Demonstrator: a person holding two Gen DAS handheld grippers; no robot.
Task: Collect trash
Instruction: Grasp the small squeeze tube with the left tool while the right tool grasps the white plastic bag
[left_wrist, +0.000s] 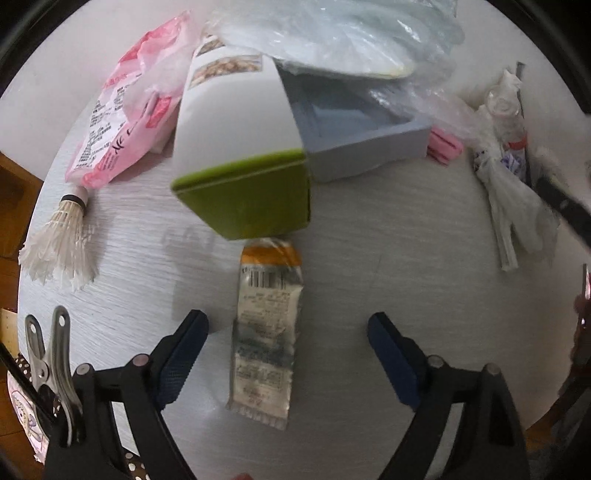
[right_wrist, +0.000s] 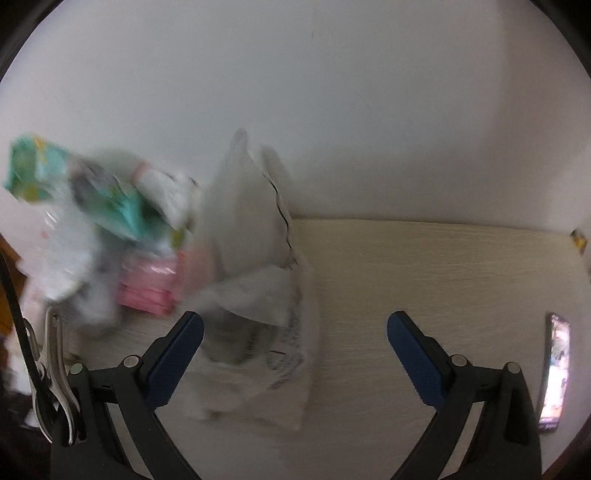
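Observation:
In the left wrist view my left gripper (left_wrist: 288, 328) points down at the table, open, its blue pads on either side of a flat crinkled snack wrapper (left_wrist: 266, 332) with an orange end and a barcode; the pads are clear of it. Beyond it lie a white and green box (left_wrist: 240, 162), a pink printed packet (left_wrist: 122, 110) and a twisted clear plastic bag (left_wrist: 506, 177). In the right wrist view my right gripper (right_wrist: 295, 332) is open above a crumpled white plastic bag (right_wrist: 258, 295) on the pale table; the picture is blurred.
A shuttlecock (left_wrist: 62, 243) lies at the left, near the round table's edge (left_wrist: 29, 258). A grey tray (left_wrist: 362, 129) sits under clear plastic film (left_wrist: 332, 33). A teal packet (right_wrist: 74, 184) and pink pack (right_wrist: 147, 288) pile at the left; a phone (right_wrist: 556, 373) lies at the right, against a white wall (right_wrist: 295, 92).

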